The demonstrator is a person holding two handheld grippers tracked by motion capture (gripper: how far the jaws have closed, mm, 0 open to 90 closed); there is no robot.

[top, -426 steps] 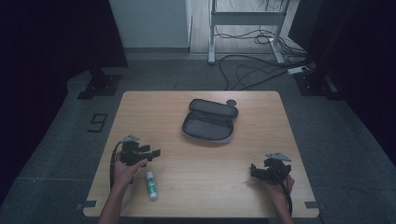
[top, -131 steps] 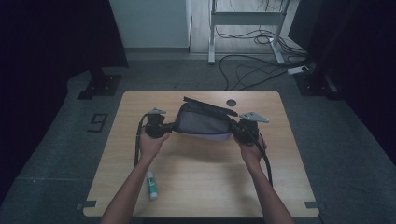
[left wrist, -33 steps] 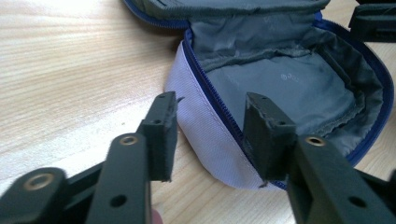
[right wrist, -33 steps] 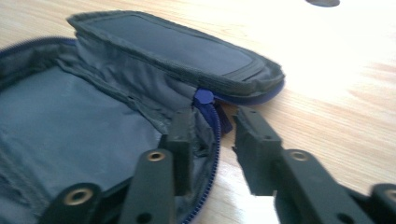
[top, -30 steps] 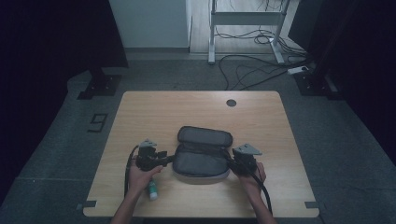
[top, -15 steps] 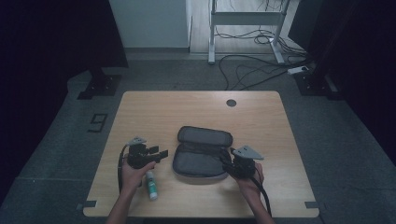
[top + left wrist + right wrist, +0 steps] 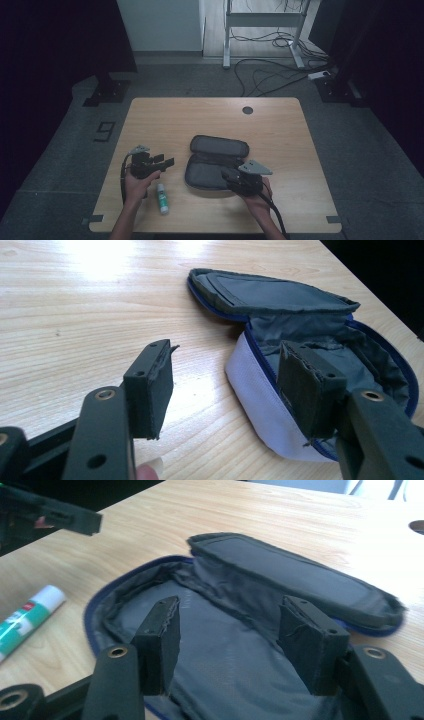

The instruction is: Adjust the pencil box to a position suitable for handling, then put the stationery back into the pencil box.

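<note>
1. High view: open dark pouch [image 7: 216,162] lies near the middle of the worktop [image 7: 280,130], lid flap folded back on the far side. Left gripper [image 7: 167,162] sits just left of it, clear of the fabric; right gripper [image 7: 226,175] hangs over the pouch's near right part. Glue stick [image 7: 161,198] lies near the front edge, beside the left hand [image 7: 136,181].
2. Left gripper view: jaws have just been opening, spread wide, nothing between them; pouch [image 7: 300,340] lies ahead to the right, its rim behind the right jaw.
3. Right gripper view: jaws have just been opening, apart and empty, over the pouch lining [image 7: 225,645]; glue stick [image 7: 27,617] at left.
</note>
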